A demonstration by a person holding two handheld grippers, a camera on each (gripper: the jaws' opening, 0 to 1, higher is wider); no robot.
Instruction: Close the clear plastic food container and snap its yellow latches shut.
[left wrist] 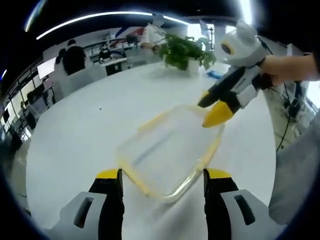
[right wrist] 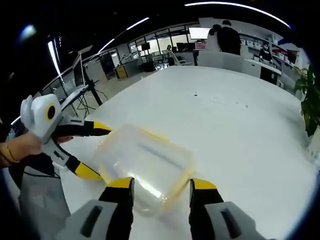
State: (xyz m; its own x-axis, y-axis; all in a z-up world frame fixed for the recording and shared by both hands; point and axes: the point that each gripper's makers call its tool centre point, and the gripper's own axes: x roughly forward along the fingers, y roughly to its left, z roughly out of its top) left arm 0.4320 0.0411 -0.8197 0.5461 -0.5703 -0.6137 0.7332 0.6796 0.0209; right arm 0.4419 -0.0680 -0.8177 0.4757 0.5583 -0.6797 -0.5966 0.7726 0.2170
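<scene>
Your left gripper point(left wrist: 162, 187) and right gripper point(right wrist: 160, 192), jaws wide and empty, flank the clear lidded container point(left wrist: 170, 150) from opposite ends, apparently to press its yellow latches.

Left gripper point(left wrist: 162, 180) black jaws, yellow tips, grey-white housings, right gripper point(right wrist: 157, 189) alike
</scene>
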